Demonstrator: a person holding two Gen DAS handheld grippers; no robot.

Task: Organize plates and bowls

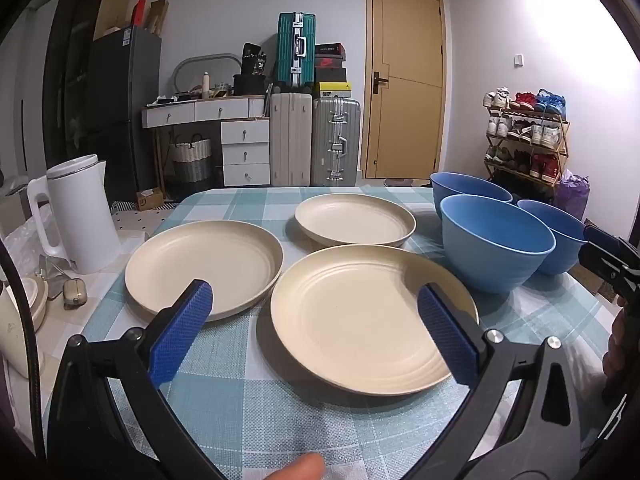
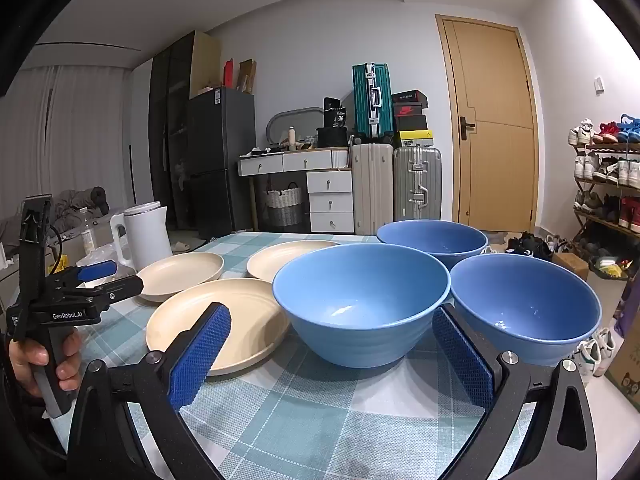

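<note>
A: Plates and bowls are all laid singly on the bench; nothing has been stacked yet. Three plates are seen ahead of the left gripper, three bowls ahead of the right gripper.

B: Why are the two kinds kept apart?

A: It is judged that each gripper is meant to serve its own kind. The plates are grouped before the left gripper, the bowls before the right, so little crossing over would be needed.

B: And the grippers' state?

A: Both are released, jaws spread wide, nothing grasped. The near plate is framed between the left gripper's pads, just beyond them; no contact is seen. The near bowl is framed the same way by the right gripper, its wall just ahead of the pads and untouched.

B: Why so wide?

A: Probably so that a rim or a bowl's wall can be taken in. A thin rim would be pinched at its edge; a bowl is round and smooth, so slipping is to be feared if it is gripped low.

B: What lies farther off?

A: A second plate is set ahead and to the left of the left gripper, a third farther ahead. Two more bowls are placed beyond and right of the right gripper. A kettle is left at the bench's far left, well apart.
</note>
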